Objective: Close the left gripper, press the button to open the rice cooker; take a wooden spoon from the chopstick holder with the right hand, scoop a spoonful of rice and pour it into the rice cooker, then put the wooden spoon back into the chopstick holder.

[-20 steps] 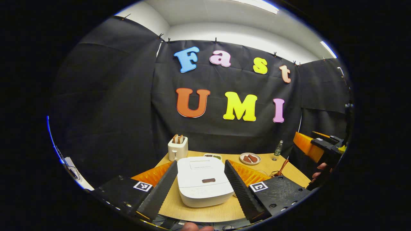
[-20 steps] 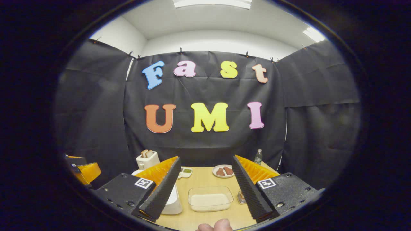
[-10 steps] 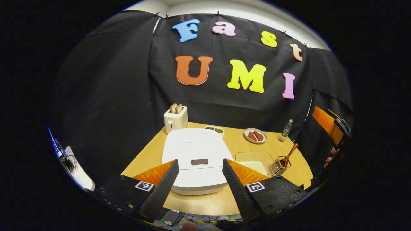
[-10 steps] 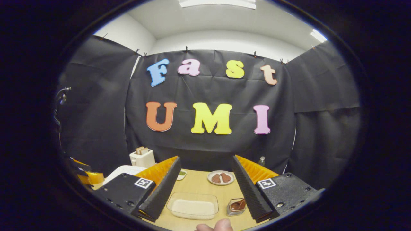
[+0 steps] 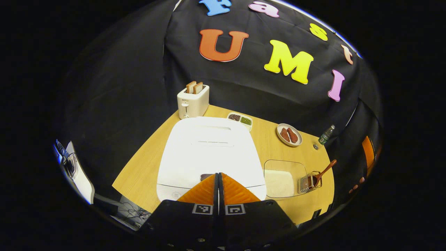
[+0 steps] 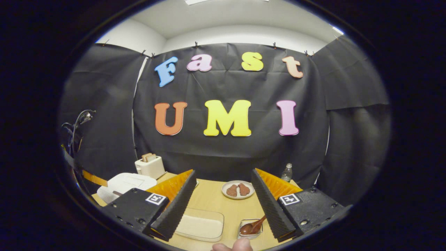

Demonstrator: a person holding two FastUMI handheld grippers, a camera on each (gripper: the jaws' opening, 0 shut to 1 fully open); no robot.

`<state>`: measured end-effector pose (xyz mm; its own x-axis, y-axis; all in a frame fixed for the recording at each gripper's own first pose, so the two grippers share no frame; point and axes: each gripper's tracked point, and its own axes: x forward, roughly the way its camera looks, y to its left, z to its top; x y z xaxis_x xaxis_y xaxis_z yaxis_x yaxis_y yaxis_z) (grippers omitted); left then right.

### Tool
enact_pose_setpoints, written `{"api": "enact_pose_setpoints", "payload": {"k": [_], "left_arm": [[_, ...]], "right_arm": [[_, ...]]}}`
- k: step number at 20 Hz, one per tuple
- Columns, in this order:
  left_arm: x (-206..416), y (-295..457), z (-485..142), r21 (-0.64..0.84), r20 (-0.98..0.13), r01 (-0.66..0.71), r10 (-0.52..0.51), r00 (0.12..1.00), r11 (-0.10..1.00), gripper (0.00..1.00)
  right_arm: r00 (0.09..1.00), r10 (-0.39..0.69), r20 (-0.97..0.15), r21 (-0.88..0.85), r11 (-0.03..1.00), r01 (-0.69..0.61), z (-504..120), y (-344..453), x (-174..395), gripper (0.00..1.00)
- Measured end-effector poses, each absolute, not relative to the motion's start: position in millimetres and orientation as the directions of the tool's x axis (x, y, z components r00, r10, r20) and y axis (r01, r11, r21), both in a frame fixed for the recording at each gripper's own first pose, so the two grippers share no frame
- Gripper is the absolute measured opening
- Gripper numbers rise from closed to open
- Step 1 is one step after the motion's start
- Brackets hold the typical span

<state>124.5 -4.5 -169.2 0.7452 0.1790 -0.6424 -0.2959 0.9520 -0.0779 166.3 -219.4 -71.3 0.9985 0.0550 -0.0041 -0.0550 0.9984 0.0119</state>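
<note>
Your left gripper [image 5: 218,176] has its jaws closed flat together, a blunt tip poised over the button [image 5: 205,176] near the rice cooker's [image 5: 209,150] front edge; right gripper [image 6: 223,195] gapes empty above the wooden spoon [image 6: 252,227], holder [image 6: 249,230] at the tabletop's [image 6: 212,198] near right.

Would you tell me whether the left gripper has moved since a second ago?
Yes: the left gripper has shut and dropped forward over the rice cooker, with its fingers now at the lid's front button.
</note>
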Motion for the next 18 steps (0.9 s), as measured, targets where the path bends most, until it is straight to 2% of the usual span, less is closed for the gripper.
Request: {"api": "enact_pose_setpoints", "payload": {"k": [12, 16, 18], "left_arm": [[136.0, 13.1, -213.7, -0.031, -0.712, -0.305, 0.193, 0.675, 0.952, 0.00], [129.8, 14.4, -225.0, -0.015, -0.762, -0.340, 0.209, 0.613, 0.940, 0.00], [131.0, 12.4, -222.5, -0.001, -0.754, -0.330, 0.216, 0.621, 0.944, 0.00]], "right_arm": [[0.993, 0.080, -0.085, 0.039, 0.996, -0.077, -102.2, -242.7, 186.3, 1.00], [0.992, 0.082, -0.092, 0.051, 0.996, -0.078, -105.2, -242.7, 186.1, 1.00], [0.992, 0.086, -0.094, 0.056, 0.995, -0.081, -107.1, -241.9, 183.5, 1.00]]}}
